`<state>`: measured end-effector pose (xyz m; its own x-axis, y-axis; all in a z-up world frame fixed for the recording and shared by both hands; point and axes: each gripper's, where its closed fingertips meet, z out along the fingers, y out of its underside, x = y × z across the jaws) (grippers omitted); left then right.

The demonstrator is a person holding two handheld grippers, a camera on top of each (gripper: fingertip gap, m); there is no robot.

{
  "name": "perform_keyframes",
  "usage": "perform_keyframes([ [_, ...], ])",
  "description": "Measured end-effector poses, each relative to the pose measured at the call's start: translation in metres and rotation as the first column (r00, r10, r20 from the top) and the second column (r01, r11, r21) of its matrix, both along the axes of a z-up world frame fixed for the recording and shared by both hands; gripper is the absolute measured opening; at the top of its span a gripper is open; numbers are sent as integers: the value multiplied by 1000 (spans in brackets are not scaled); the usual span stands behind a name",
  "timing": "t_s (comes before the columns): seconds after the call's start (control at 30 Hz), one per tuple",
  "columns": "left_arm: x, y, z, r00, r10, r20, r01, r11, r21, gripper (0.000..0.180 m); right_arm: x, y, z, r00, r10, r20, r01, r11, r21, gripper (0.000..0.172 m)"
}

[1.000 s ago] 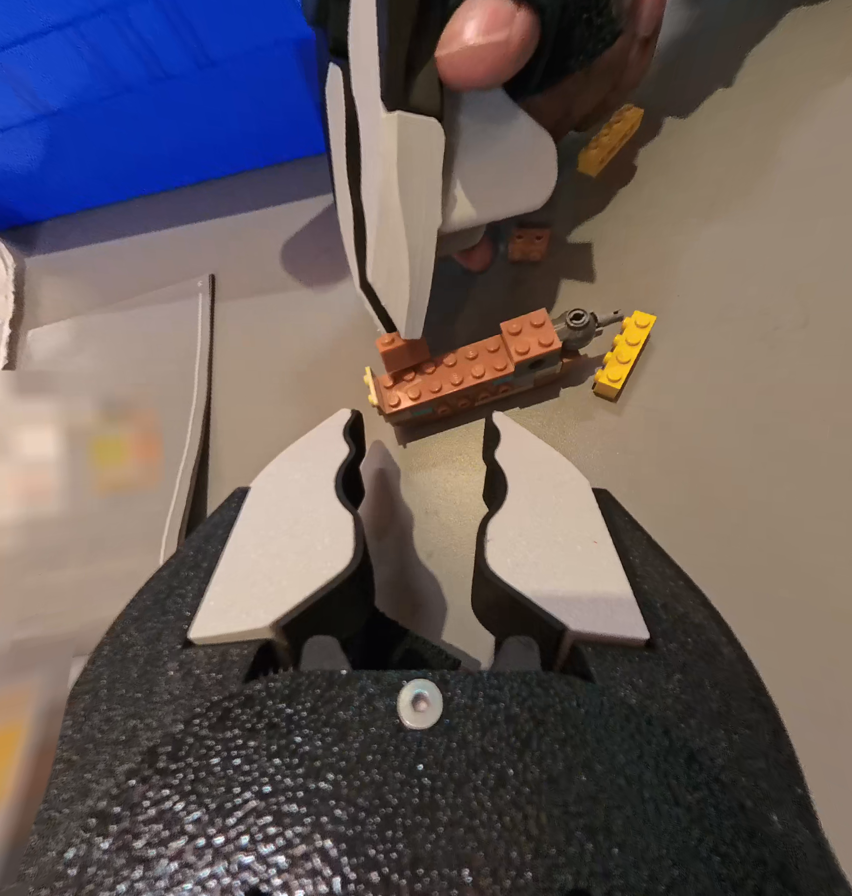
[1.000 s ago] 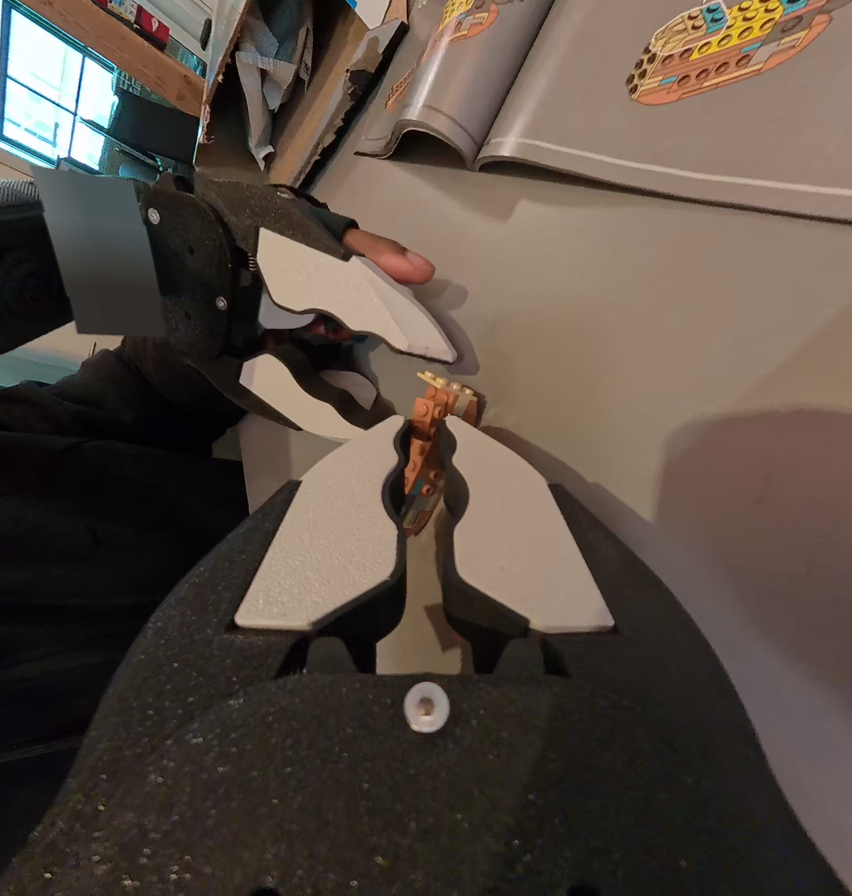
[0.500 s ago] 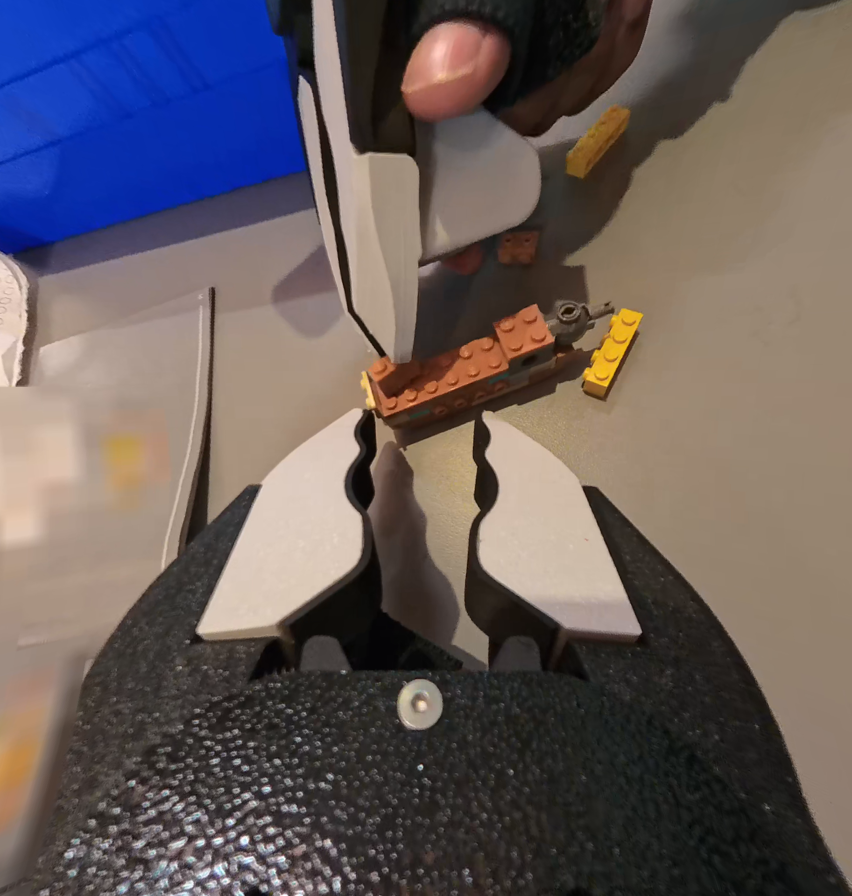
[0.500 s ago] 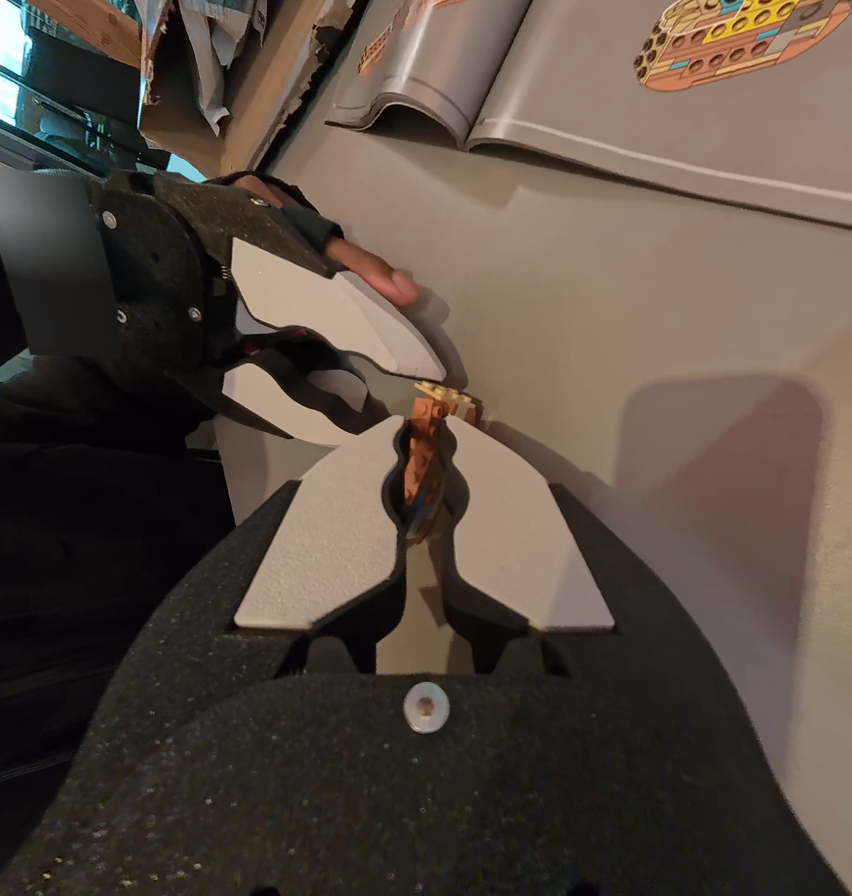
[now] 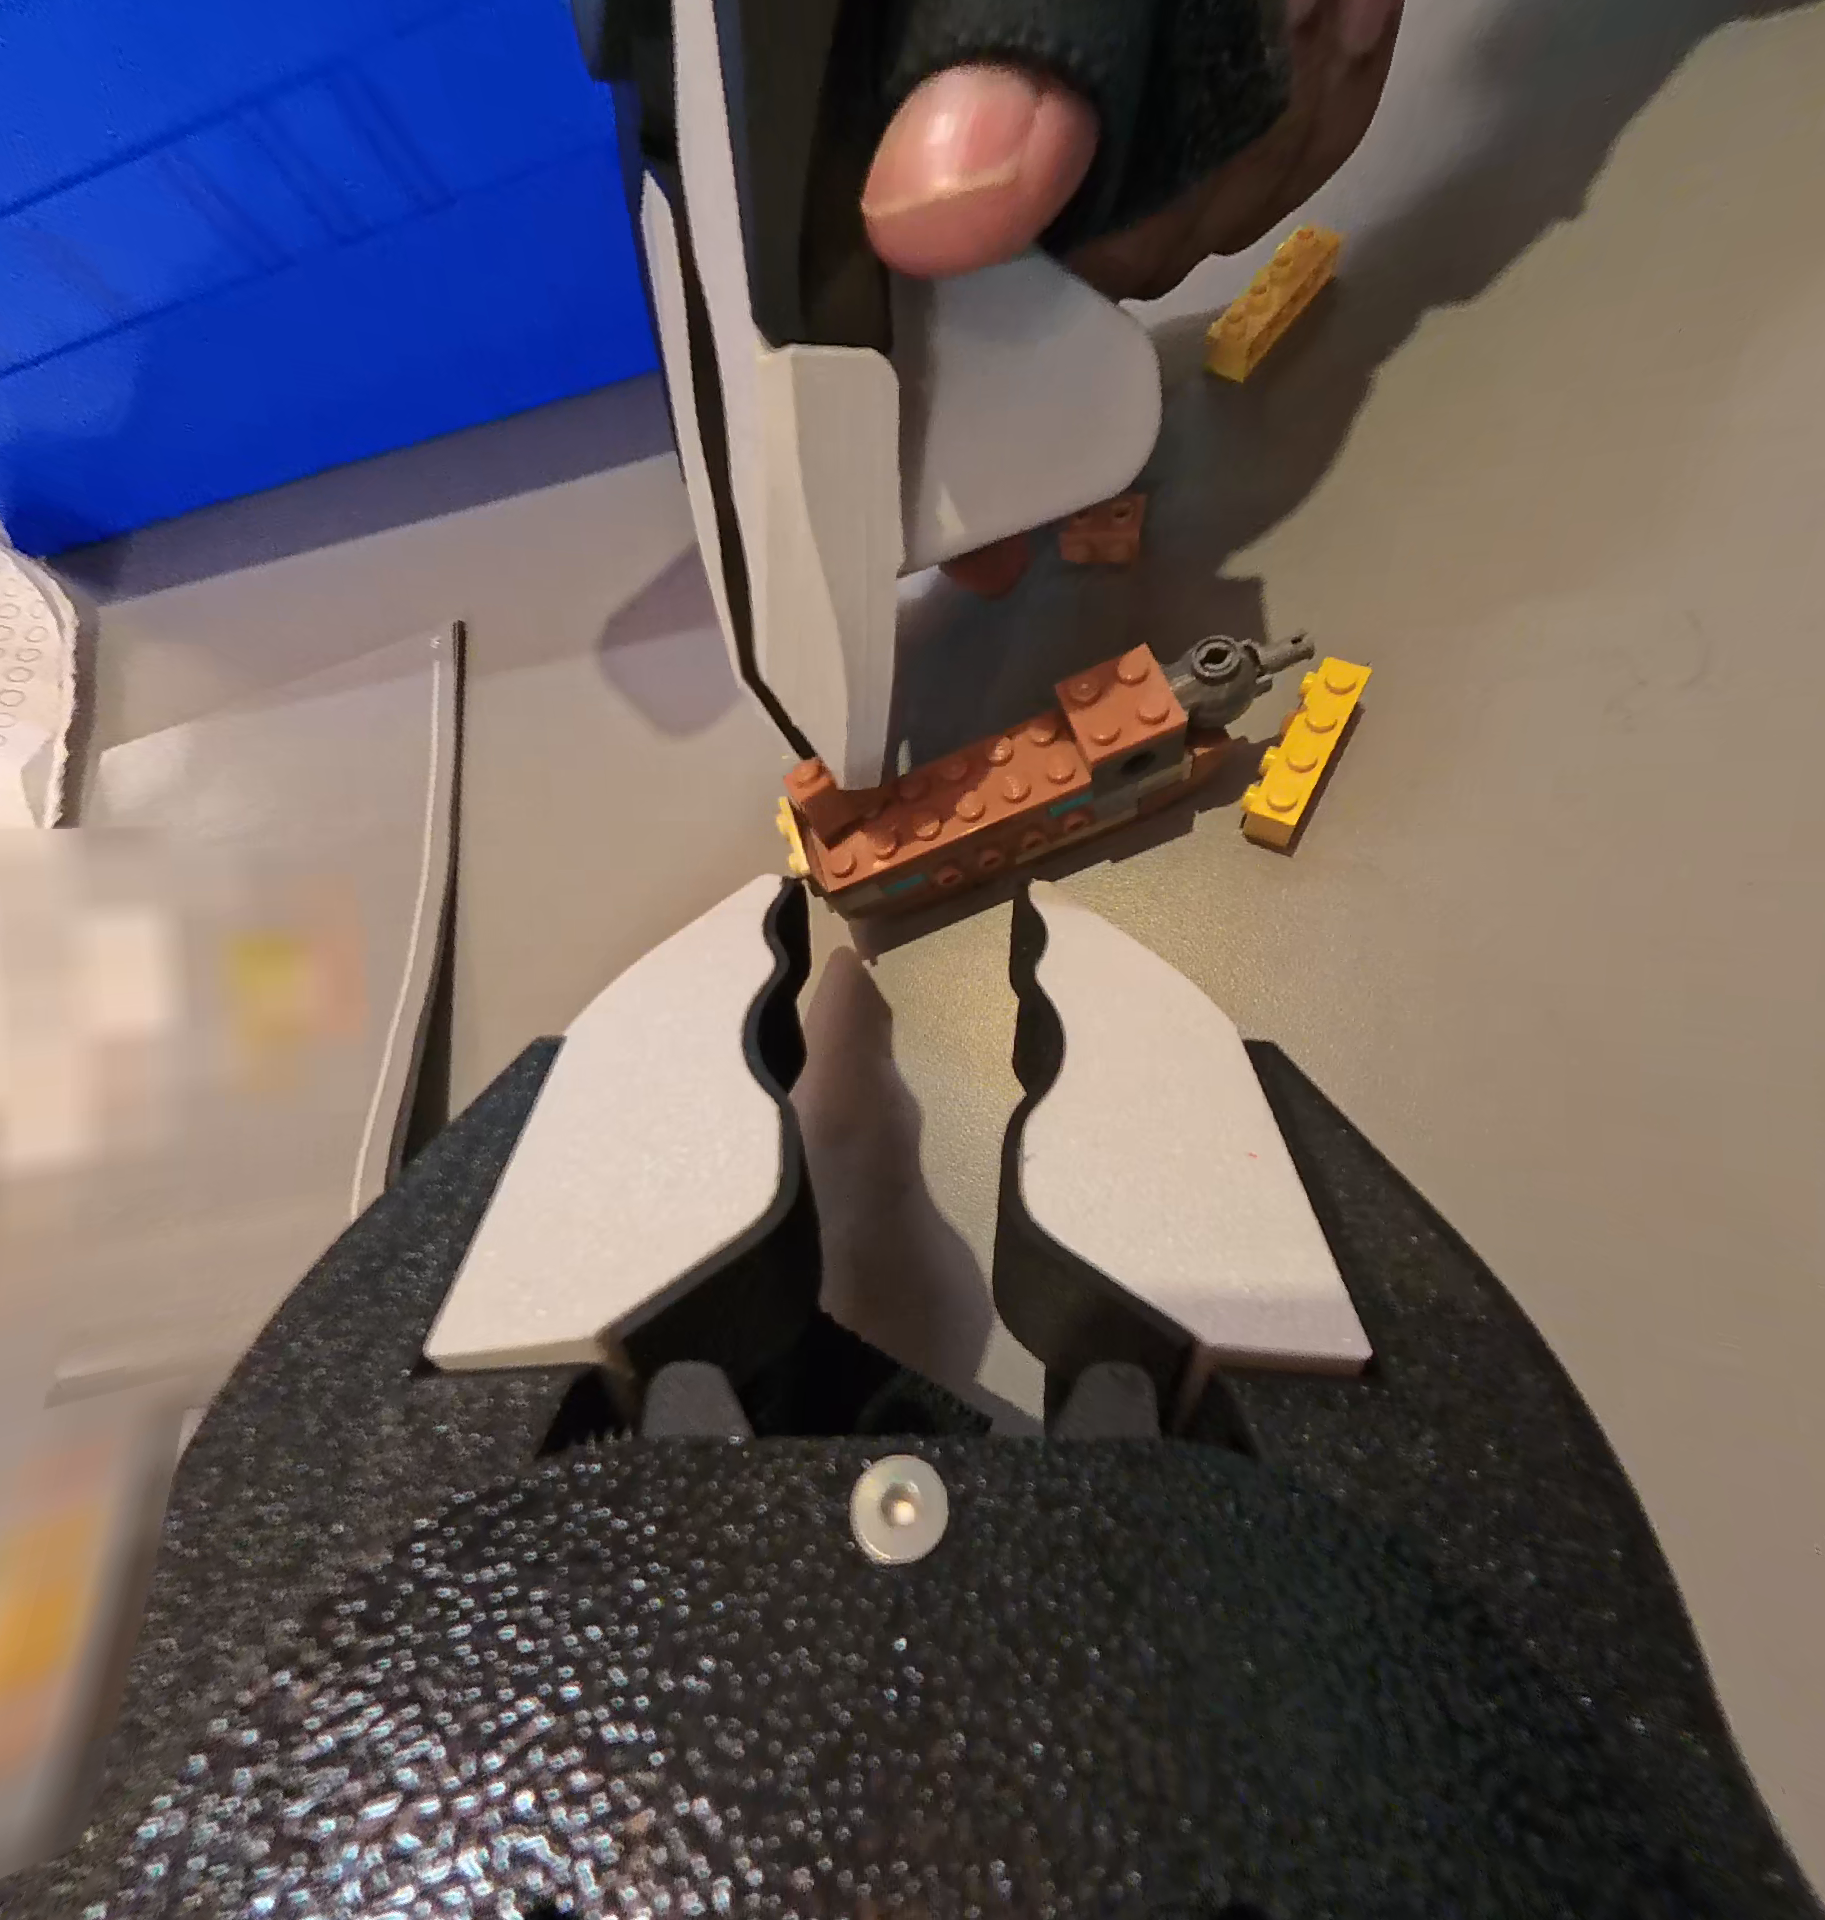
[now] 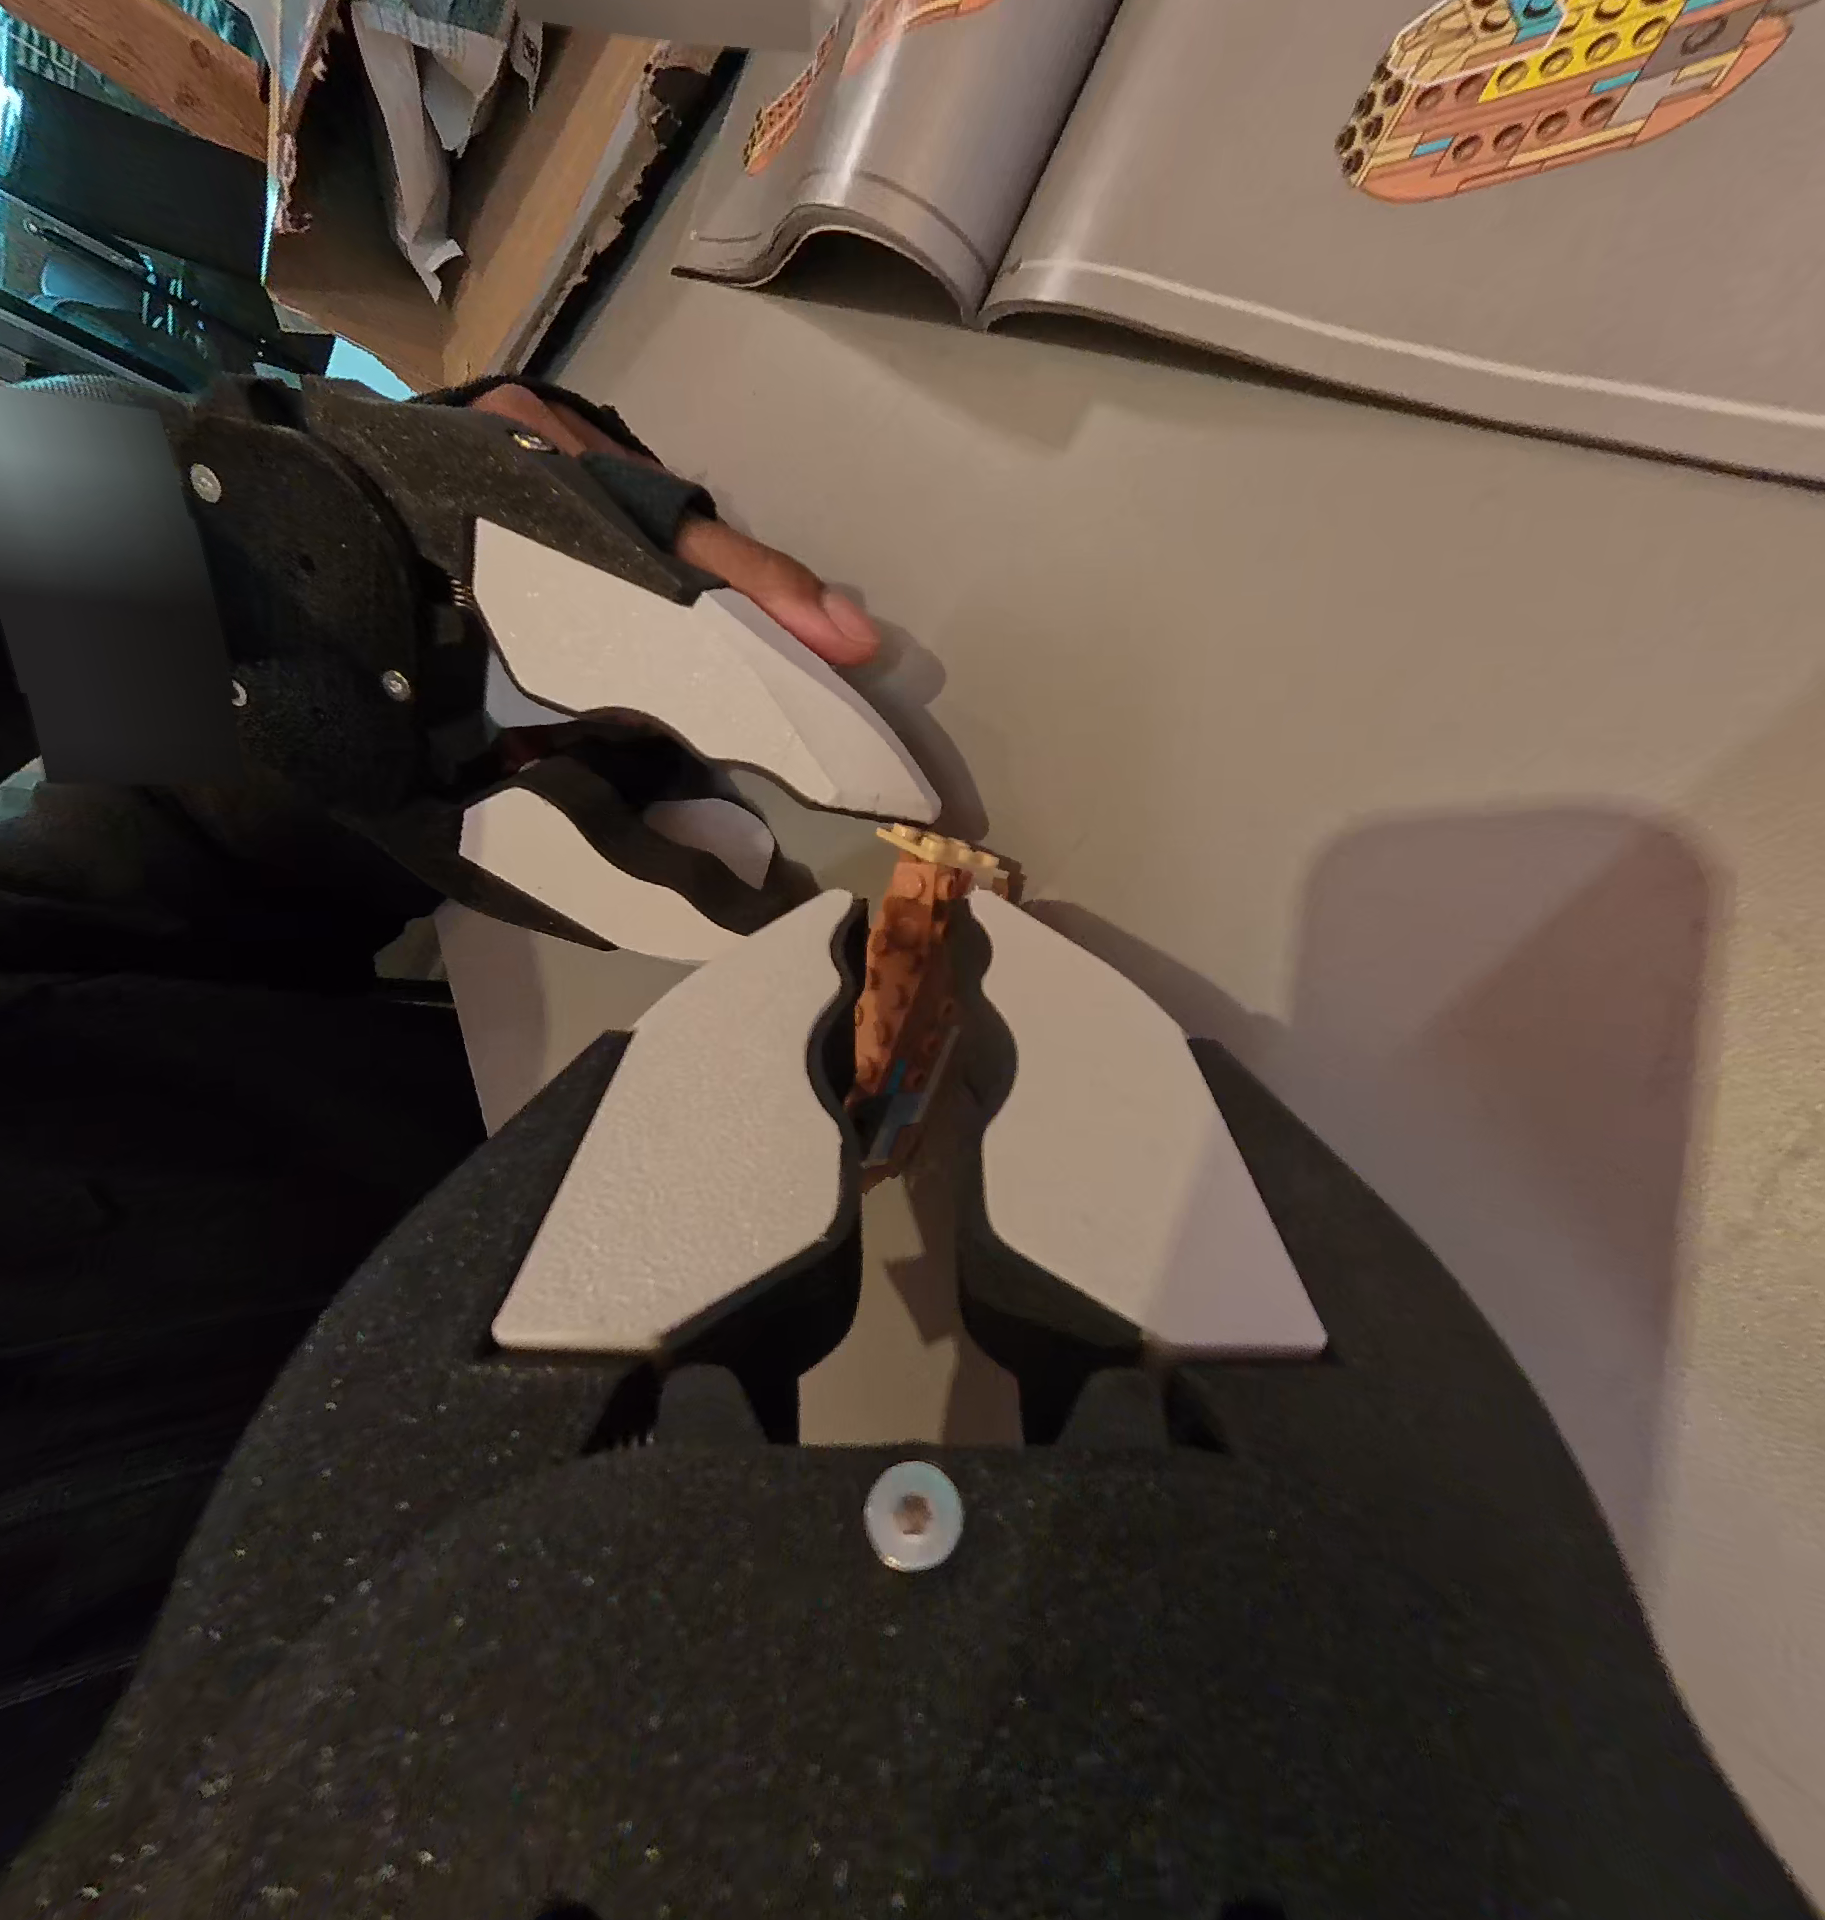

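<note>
Grey worktop [image 5: 1510,1039] all around, with a blue bin [image 5: 264,260] at the back and an open instruction booklet [image 6: 1303,260] lying off to one side.

Main thing is a little brick boat [image 5: 991,821]: long reddish-brown studded hull, a raised brown block at one end with a dark grey knobby fitting sticking out past it, a few teal and grey bits along the side, and a pale yellow plate capping the other end. It sits flat on the worktop.

Right tongs [image 6: 913,904] come in from above with the hull between their fingers, jaws narrow. One fingertip meets a small brown brick at the yellow-plate end. I can't tell whether both pads actually press on it.

Left tongs [image 5: 908,904] are spread fairly wide with nothing in them, tips just short of the boat's near side, roughly lined up with its yellow-plate half.

Loose bits nearby: a yellow brick [image 5: 1303,753] just past the grey fitting, another yellow brick [image 5: 1272,301] farther back, and a small brown piece [image 5: 1100,530] behind the right tongs.
</note>
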<state>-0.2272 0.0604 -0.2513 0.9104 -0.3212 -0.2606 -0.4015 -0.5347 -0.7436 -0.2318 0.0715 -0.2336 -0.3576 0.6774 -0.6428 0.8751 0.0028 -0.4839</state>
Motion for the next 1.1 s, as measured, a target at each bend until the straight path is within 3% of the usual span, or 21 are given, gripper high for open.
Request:
perform_keyframes([
  [1.1,1,-1,1,1000,-6,-11,6,1000,8,34,3,-1,-1,999,19,-34,-17,998,60,13],
])
